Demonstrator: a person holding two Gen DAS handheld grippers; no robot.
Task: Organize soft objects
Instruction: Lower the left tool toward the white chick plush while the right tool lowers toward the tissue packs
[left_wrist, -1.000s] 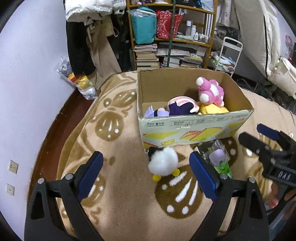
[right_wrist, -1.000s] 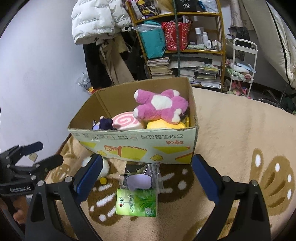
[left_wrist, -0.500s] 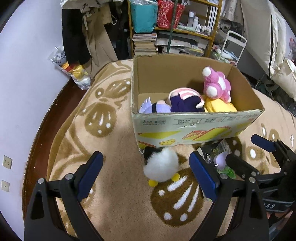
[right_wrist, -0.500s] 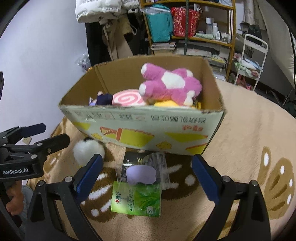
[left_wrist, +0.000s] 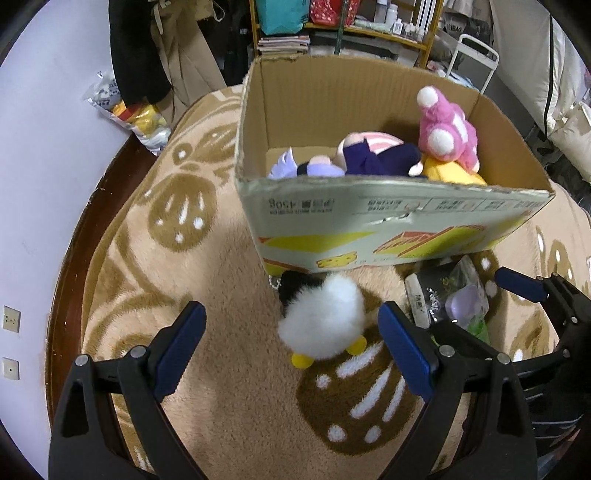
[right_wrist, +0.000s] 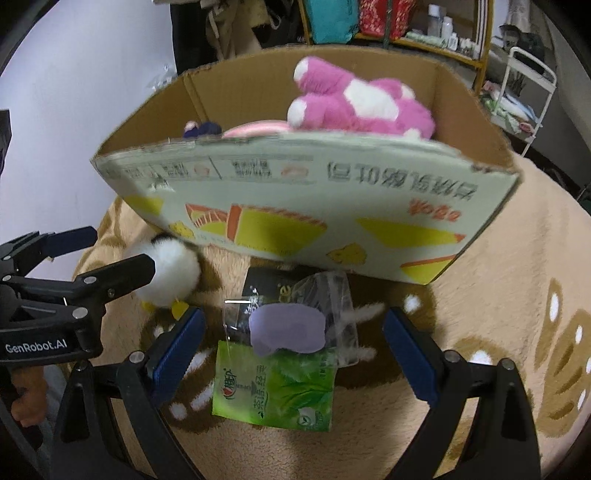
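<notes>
Tan rug (left_wrist: 229, 387) with brown paw-like prints underneath everything. Cardboard box (left_wrist: 388, 236) on rug, open top, printed front wall facing both cameras. Inside box: pink-and-white plush (left_wrist: 448, 129) on top toward right, yellow plush (left_wrist: 452, 173) under it, navy-and-pink doll (left_wrist: 369, 158) lying toward middle. Left gripper (left_wrist: 291, 352) angled down over rug, jaws wide open, nothing between pads. White fluffy plush (left_wrist: 321, 325) with yellow feet on rug just in front of box, between left gripper's open fingers, not touched. Right gripper (right_wrist: 293, 349) also wide open, empty. Clear bag with lilac soft item (right_wrist: 288, 328) on rug between its fingers, overlapping green packet (right_wrist: 277, 387); dark pack behind, possibly tissues, label blurred.
</notes>
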